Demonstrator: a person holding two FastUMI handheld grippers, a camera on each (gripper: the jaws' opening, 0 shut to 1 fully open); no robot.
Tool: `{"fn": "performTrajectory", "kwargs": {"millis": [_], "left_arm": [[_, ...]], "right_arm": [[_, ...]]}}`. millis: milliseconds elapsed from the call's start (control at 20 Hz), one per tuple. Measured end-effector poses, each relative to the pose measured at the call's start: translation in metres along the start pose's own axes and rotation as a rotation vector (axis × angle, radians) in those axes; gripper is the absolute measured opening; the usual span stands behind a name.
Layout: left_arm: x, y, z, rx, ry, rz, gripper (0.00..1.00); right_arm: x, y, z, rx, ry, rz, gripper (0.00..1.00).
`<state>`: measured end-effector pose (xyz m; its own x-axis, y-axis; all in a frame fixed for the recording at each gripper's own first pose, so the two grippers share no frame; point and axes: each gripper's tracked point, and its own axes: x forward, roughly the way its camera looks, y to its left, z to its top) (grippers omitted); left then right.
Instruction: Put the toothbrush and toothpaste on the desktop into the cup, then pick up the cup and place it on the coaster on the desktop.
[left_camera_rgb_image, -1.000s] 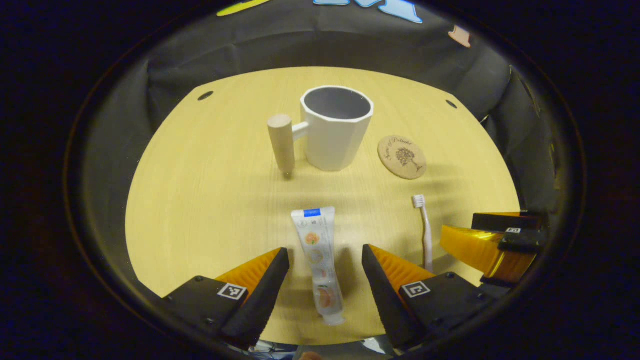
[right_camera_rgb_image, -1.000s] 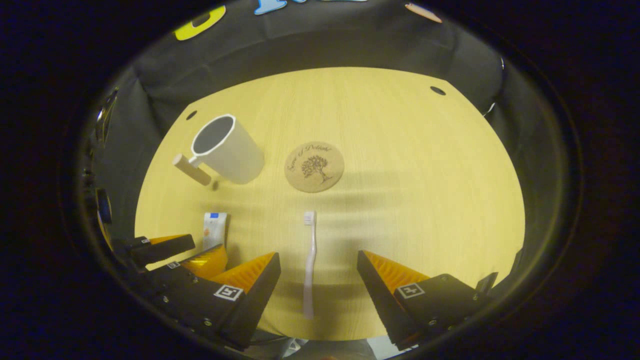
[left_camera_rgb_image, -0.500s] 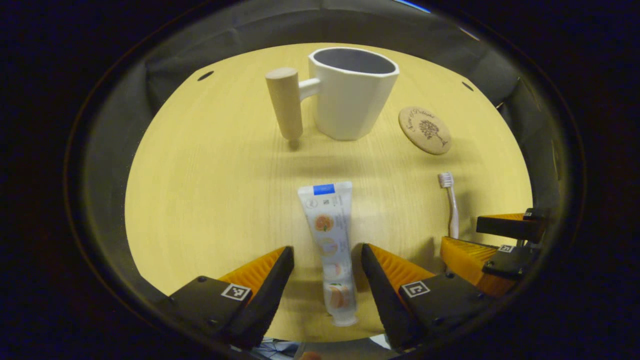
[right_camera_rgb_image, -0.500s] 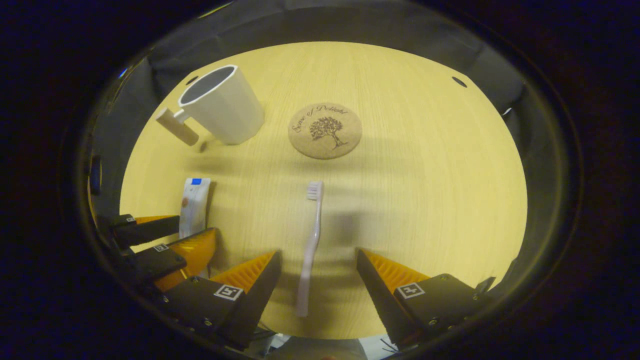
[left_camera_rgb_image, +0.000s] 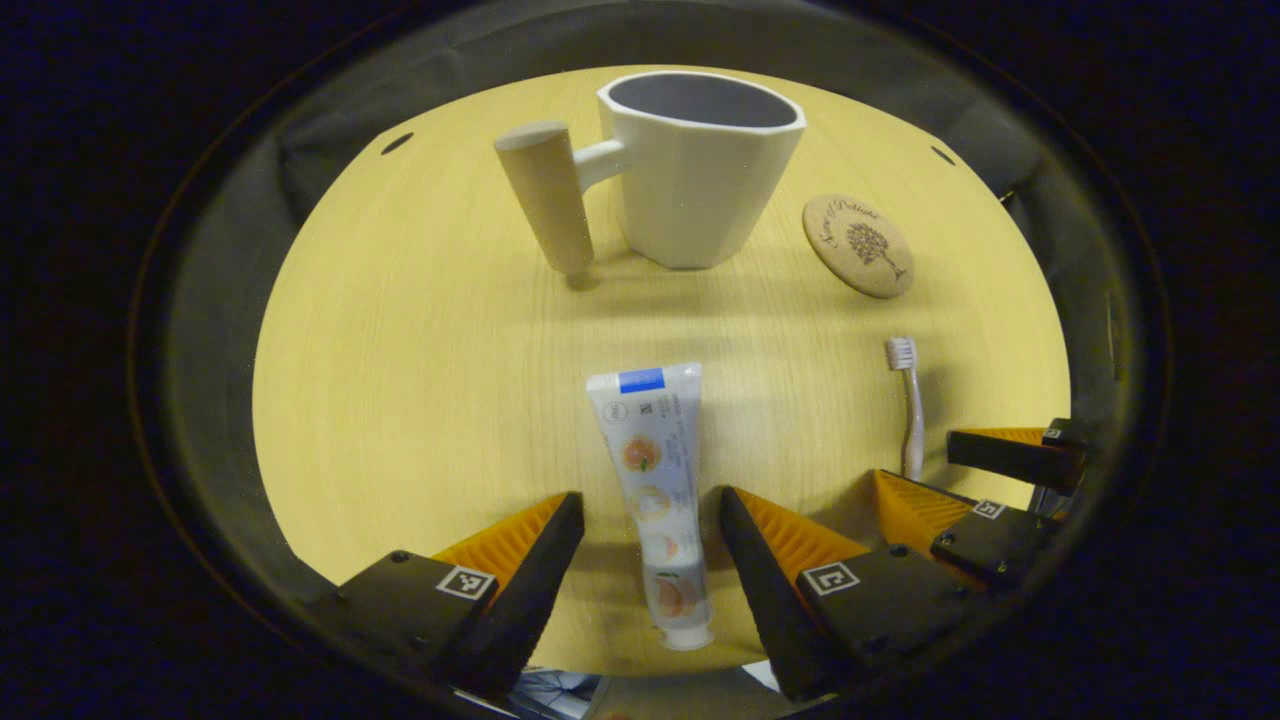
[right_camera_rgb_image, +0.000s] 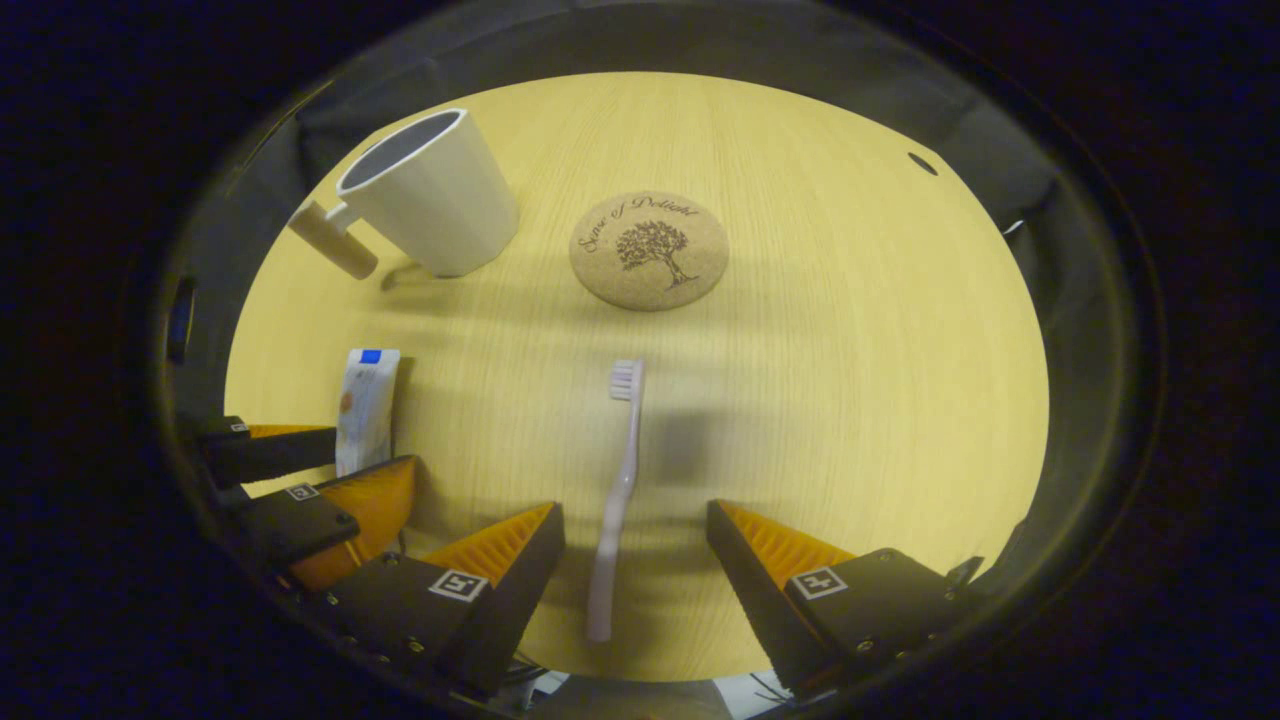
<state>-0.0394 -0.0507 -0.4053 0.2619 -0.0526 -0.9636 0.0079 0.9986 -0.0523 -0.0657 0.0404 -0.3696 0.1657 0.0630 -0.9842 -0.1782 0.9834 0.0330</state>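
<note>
Left gripper (left_camera_rgb_image: 645, 520) open astride toothpaste (left_camera_rgb_image: 652, 490); right gripper (right_camera_rgb_image: 635, 530) open astride toothbrush (right_camera_rgb_image: 617, 500); neither grips; both items lie short of the cup (left_camera_rgb_image: 700, 165)

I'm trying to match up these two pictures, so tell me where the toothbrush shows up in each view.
Left gripper view: the toothbrush lies at the right, bristles away from the camera, handle running behind the right gripper.
Right gripper view: the toothbrush lies at bottom centre, handle between that gripper's open fingers.
Shared landmark: the round coaster, just beyond the bristle end.
</note>
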Motion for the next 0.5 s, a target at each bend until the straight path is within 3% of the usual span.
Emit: {"fn": "performTrajectory", "kwargs": {"millis": [250,400,500], "left_arm": [[-0.001,0.0,-0.001,0.002,0.009,0.002,1.0],[-0.001,-0.004,0.002,0.015,0.0,-0.005,0.92],[0.001,-0.006,0.011,0.016,-0.04,-0.003,0.77]], "right_arm": [[0.001,-0.001,0.002,0.066,0.021,-0.016,0.94],[-0.002,0.0,0.004,0.085,0.057,-0.024,0.93],[0.0,-0.001,0.004,0.086,0.083,-0.025,0.8]]}}
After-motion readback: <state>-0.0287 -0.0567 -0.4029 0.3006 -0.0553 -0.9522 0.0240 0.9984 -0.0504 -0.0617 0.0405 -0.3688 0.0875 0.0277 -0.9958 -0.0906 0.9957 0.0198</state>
